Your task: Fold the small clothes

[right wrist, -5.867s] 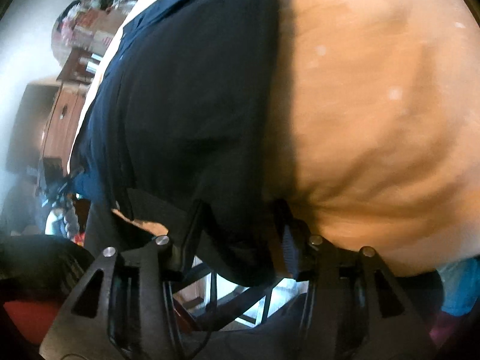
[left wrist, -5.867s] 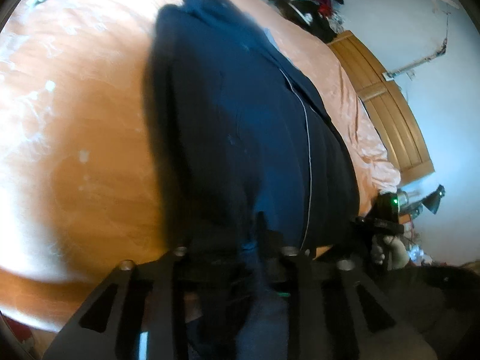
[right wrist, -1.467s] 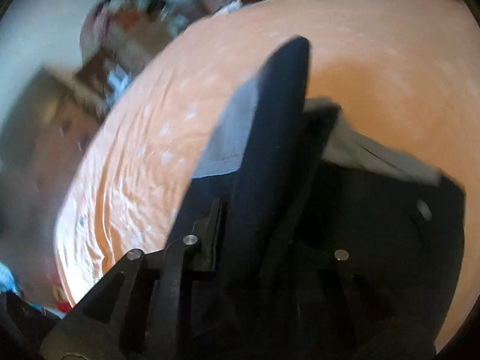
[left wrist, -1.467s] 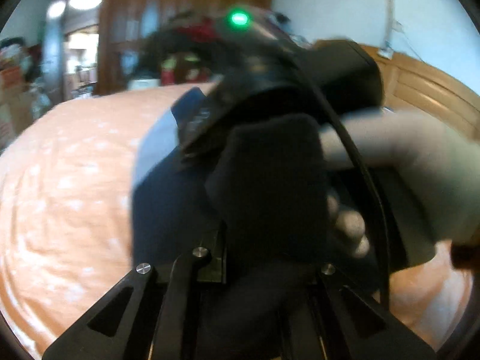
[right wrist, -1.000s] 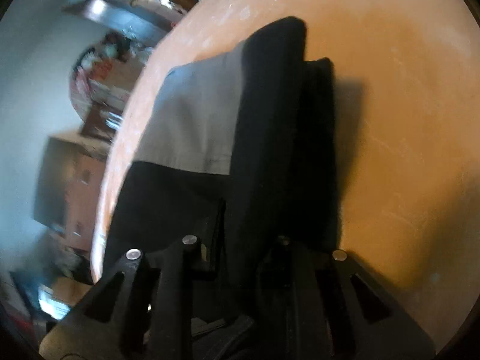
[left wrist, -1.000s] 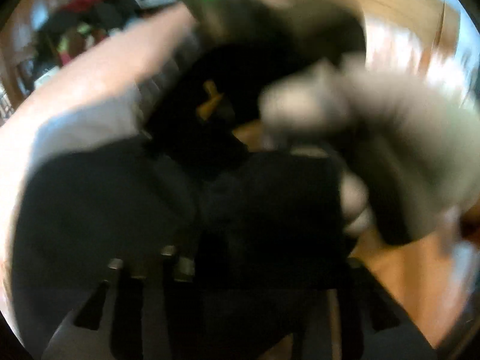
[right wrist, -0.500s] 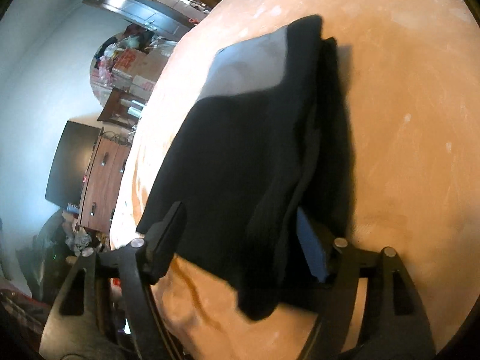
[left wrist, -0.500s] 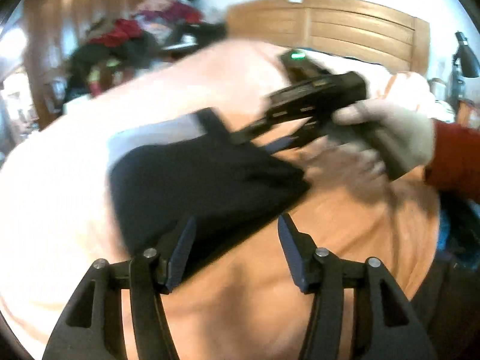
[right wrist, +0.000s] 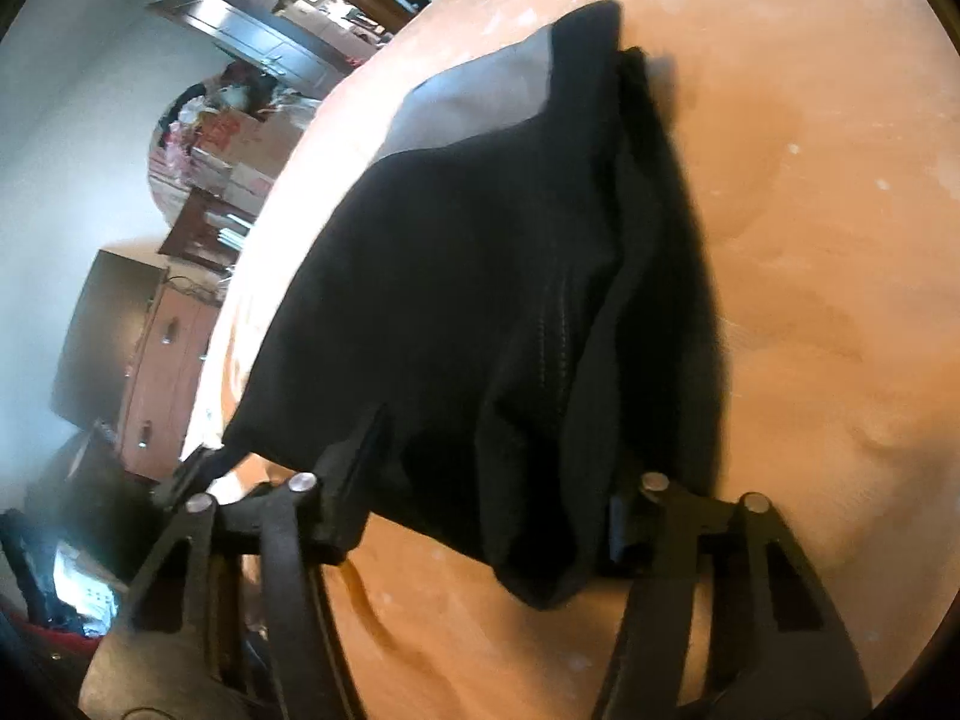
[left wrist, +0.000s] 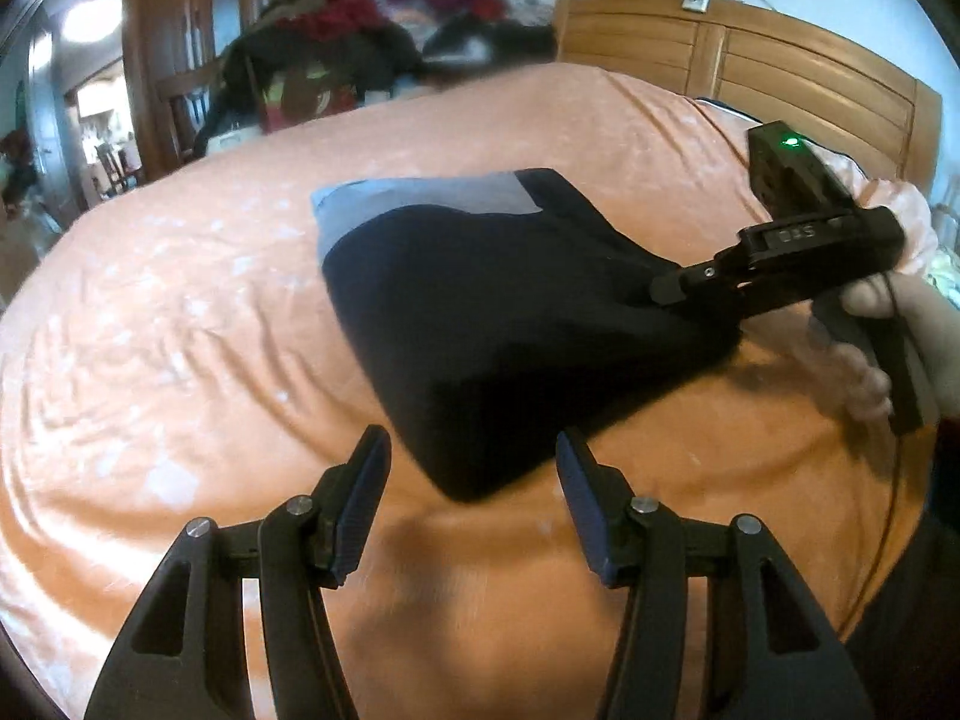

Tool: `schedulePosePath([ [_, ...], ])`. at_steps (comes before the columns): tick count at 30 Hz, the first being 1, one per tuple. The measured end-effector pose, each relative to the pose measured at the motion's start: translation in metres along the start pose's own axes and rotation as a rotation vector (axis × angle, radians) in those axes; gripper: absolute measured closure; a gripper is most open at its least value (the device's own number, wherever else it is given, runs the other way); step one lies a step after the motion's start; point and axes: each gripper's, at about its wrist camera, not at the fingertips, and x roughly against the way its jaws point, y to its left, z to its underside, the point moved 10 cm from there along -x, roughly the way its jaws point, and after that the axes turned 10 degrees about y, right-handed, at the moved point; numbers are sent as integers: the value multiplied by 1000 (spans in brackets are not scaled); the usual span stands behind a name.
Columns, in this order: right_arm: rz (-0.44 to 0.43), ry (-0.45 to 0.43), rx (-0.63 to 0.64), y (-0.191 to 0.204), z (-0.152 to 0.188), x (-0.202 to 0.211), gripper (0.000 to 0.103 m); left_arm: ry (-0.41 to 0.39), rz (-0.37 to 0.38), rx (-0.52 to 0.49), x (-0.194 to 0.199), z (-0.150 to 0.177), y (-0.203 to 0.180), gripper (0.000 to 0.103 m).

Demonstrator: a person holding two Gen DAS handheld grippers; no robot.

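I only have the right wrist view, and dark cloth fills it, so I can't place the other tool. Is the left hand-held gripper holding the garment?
Observer: No. The left hand-held gripper is open and empty, just short of the folded dark garment's near corner.
Operator: Where is my tool on it?
Observer: The right hand-held gripper meets the garment's right corner, from the headboard side.
Operator: Anything else nearby?
Observer: A heap of clothes sits at the far end of the orange bedspread.
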Motion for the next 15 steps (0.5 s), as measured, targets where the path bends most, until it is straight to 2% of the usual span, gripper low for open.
schedulePosePath([
  [1, 7, 9, 2, -2, 2, -4, 61, 3, 0, 2, -5, -1, -1, 44],
  [2, 34, 22, 7, -5, 4, -7, 93, 9, -6, -1, -12, -3, -2, 44],
  [6, 133, -1, 34, -21, -1, 10, 98, 40, -38, 0, -32, -8, 4, 44],
  [7, 135, -10, 19, -30, -2, 17, 98, 31, -50, -6, -30, -10, 6, 45],
  [11, 125, -1, -14, -50, -4, 21, 98, -18, -108, -137, -19, -16, -2, 45],
  [12, 128, 4, -14, -53, -4, 20, 98, 6, -107, -174, -26, -10, -6, 45],
  [14, 132, 6, -13, -51, -5, 18, 98, 173, -86, -260, -62, 19, -10, 46],
  [15, 128, 7, -15, -52, -6, 17, 98, 159, -58, -259, -61, 20, -9, 46],
])
